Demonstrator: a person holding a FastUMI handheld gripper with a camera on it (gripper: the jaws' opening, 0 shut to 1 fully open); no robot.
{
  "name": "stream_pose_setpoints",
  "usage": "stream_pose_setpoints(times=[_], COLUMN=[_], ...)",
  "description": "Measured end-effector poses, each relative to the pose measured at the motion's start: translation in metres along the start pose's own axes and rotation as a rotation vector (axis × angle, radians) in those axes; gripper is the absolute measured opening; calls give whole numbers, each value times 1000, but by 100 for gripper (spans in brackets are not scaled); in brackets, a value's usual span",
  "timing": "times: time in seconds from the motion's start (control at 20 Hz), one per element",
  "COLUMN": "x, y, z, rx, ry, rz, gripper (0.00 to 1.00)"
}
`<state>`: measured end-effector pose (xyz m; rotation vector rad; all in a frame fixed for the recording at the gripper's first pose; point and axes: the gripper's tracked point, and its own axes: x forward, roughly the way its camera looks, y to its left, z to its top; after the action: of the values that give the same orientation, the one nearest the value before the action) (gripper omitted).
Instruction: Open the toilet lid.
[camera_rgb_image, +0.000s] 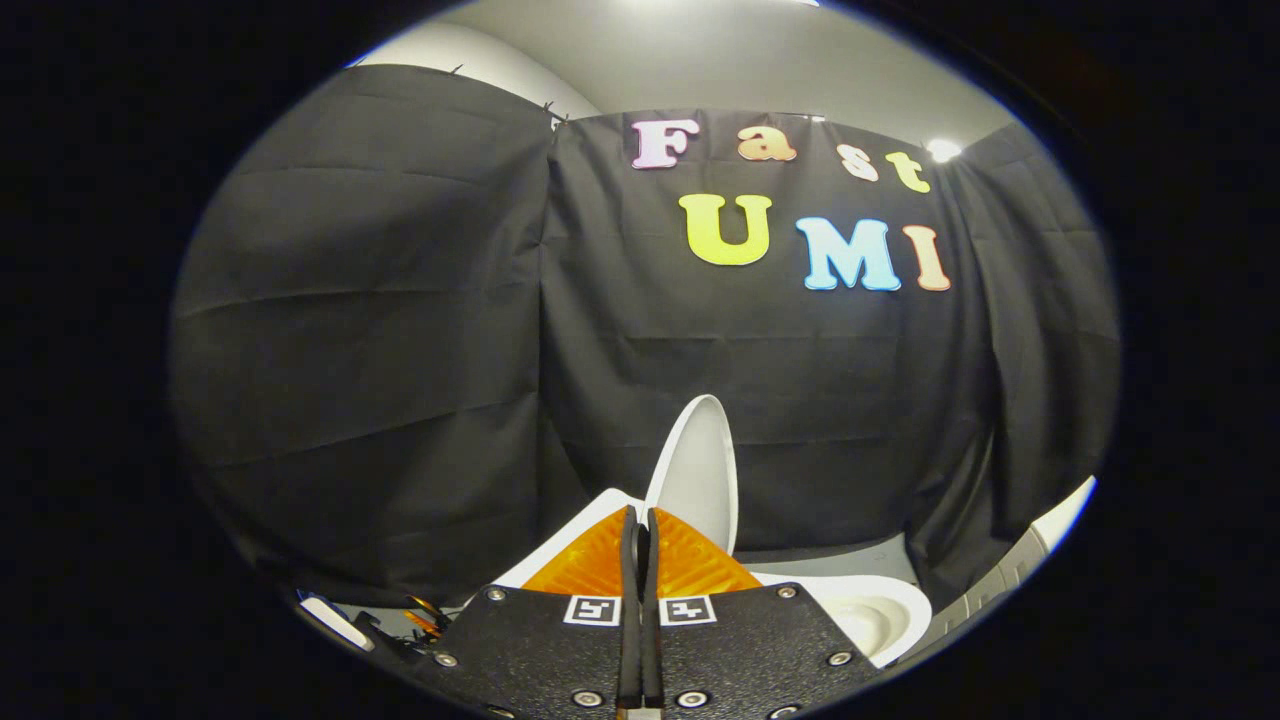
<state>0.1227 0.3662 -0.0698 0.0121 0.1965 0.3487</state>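
The black cloth wall (400, 330) hangs behind everything, and below it sits the white toilet (880, 610), its bowl rim curving out just to the right of me; from the back of that bowl the toilet lid (700, 475) stands nearly upright, seen almost edge-on, rising just beyond my tips and a little to their right, so I judge the opening to be as good as done; a strip of grey floor (840, 555) shows between bowl and cloth; my own gripper (640, 525) points straight ahead with the jaws drawn together, hardly a slit between them, and nothing is held in them. I take the lid for hard moulded plastic, stiff and fairly light, glossy and therefore slippery to pinch; it should swing freely on its hinge and could fall back with a slam if nudged forward; the place to take it, I think, is the thin free edge at its top, or simply a push against its broad face.
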Motion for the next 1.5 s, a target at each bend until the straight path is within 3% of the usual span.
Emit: stream_pose_setpoints(times=[0.2, 0.6, 0.7, 0.8, 1.0, 1.05, 1.25, 1.5], x=[10, 3, 3, -10, -53, -69, -124, -163], y=[25, 21, 30, 36, 26, 20, -32, -118], z=[-5, -5, -4, 0, 20, 23, 33, 17], rx=[-7, -12, 29, 66, 43, 35, 10, -30], ry=[10, 21, 33, 29, -35, -56, -157, -170], rz=[45, 30, 110, 177, 229, 240, 204, 76], gripper=[0, 6, 13, 28, 89, 95, 95, 95])
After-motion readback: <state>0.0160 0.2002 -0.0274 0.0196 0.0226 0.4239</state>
